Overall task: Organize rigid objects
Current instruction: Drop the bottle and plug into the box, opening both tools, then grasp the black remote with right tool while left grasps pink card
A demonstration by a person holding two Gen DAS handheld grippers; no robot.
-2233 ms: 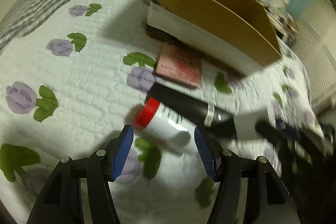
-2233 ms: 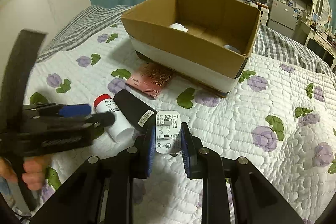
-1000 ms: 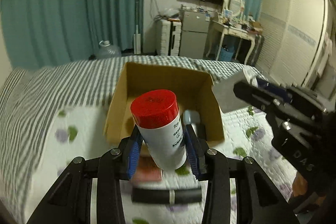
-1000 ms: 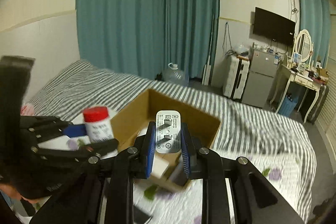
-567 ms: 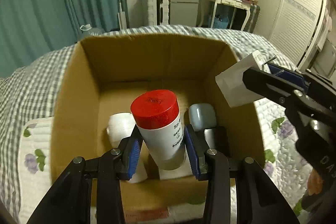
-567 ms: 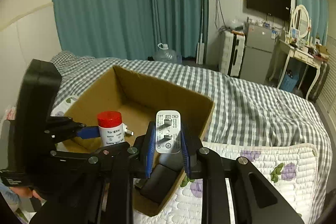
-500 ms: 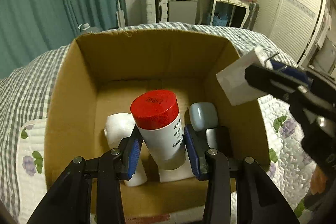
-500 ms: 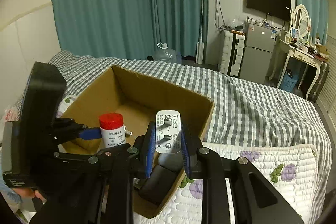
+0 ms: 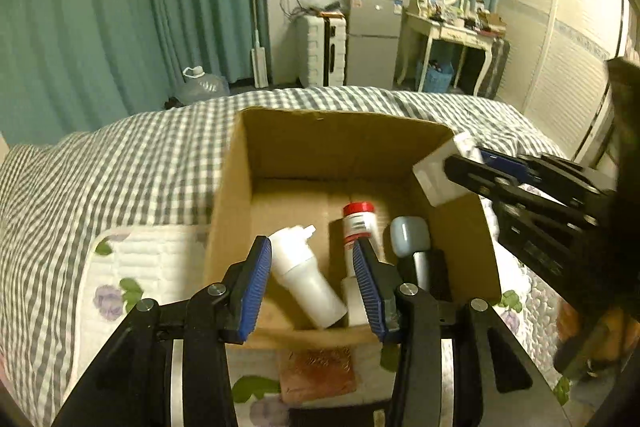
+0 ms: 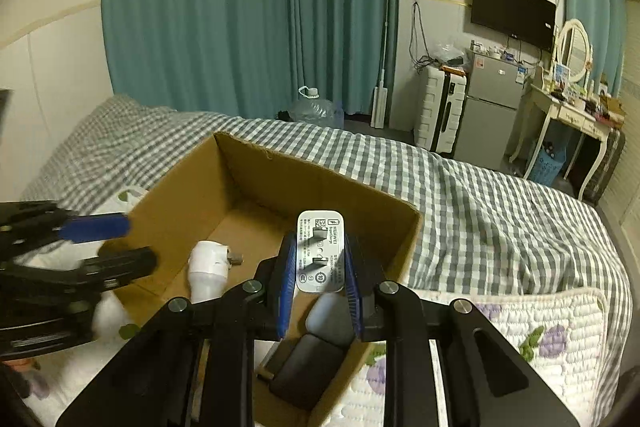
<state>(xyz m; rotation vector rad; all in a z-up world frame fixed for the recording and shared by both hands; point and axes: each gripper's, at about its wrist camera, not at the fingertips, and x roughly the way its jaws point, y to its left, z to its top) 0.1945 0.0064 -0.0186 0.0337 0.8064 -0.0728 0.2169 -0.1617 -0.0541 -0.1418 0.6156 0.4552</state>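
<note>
An open cardboard box [image 9: 232, 195] [image 10: 180, 195] stands on the bed. Inside it lie a red-capped white bottle [image 9: 358, 223], a white bottle [image 9: 300, 267] [image 10: 208, 269], a grey-blue item [image 9: 410, 237] and a dark item [image 10: 308, 363]. My left gripper [image 9: 310, 281] is open and empty above the box's near edge. My right gripper [image 10: 319, 287] is shut on a white charger [image 10: 320, 255] and holds it over the box's right side; the charger also shows in the left wrist view [image 9: 440, 179].
The quilt with purple flowers [image 10: 560, 339] covers the bed around the box. A pink booklet [image 9: 318, 373] and a black object [image 9: 336, 415] lie on the quilt in front of the box. Teal curtains, a fridge and a dressing table stand beyond the bed.
My left gripper has opened and let go of the red-capped bottle, which now lies in the box, and has pulled back. The right gripper still holds the charger over the box.
</note>
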